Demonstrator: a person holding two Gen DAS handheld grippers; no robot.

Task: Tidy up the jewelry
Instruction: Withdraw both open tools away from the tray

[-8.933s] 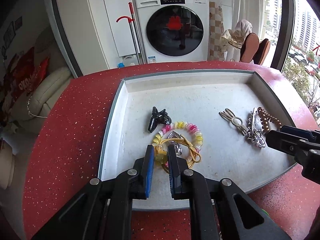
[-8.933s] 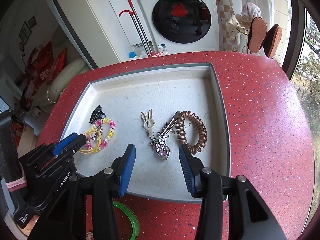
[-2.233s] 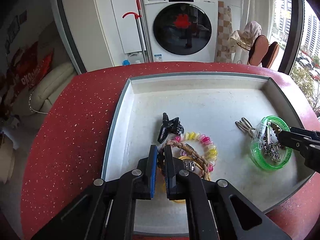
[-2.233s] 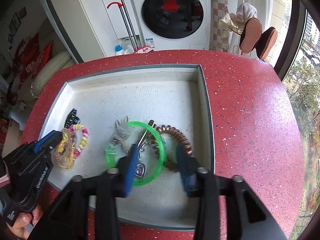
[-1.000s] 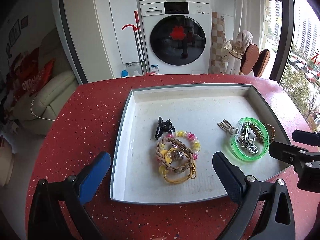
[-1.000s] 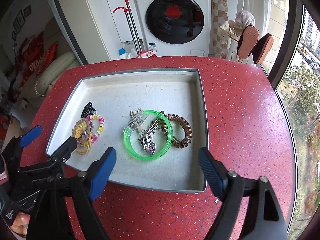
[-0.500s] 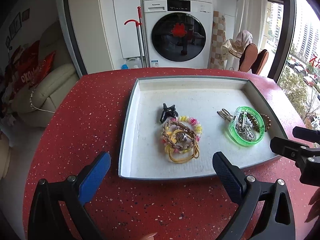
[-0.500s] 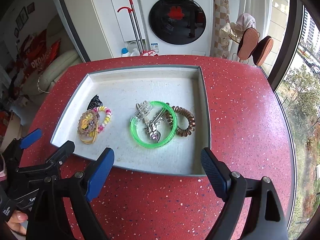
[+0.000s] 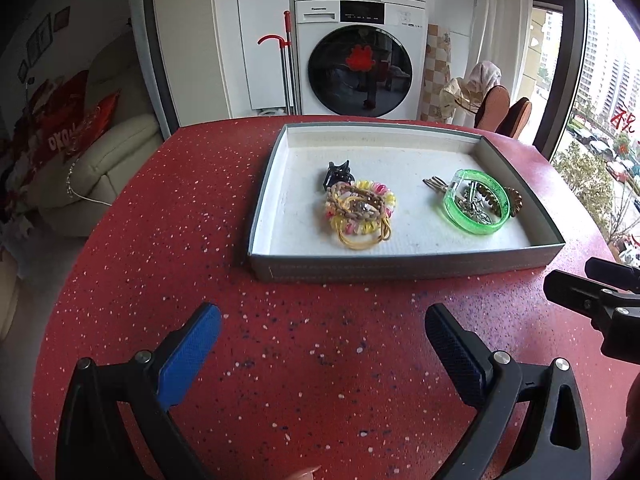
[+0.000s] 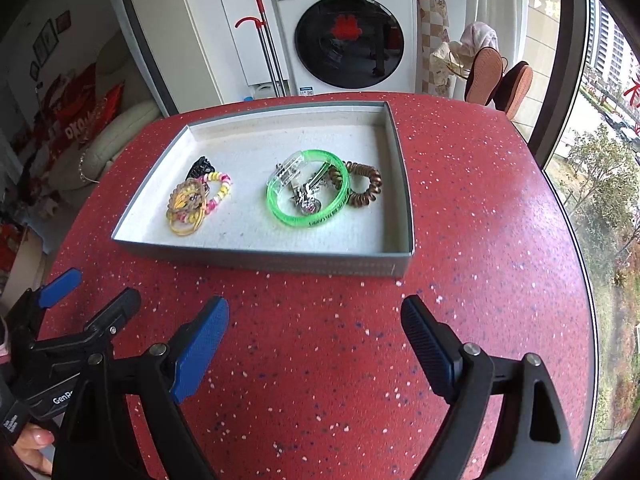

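Note:
A grey tray [image 9: 404, 266] [image 10: 260, 258] sits on the red speckled table. In its left part lie a braided tan band [image 9: 352, 202] [image 10: 188, 196], a pastel coil band [image 9: 384, 196] [image 10: 220, 190], a yellow elastic [image 9: 362, 240] [image 10: 184, 226] and a black claw clip [image 9: 338, 174] [image 10: 200, 168]. In its right part a green bangle [image 9: 476, 202] [image 10: 308, 188] rings a silver charm, beside a brown coil tie [image 9: 514, 200] [image 10: 366, 190]. My left gripper [image 9: 320, 354] and right gripper [image 10: 314, 348] are open and empty over the table, in front of the tray.
A washing machine [image 9: 360, 64] [image 10: 344, 32] and a red-handled mop [image 9: 286, 76] stand behind the table. A cream sofa [image 9: 104, 160] is at the left. A window is at the right. The table edge curves away close on both sides.
Both grippers have pulled back from the tray toward the table's near side. The tray now looks smaller and farther. The jewelry has not moved.

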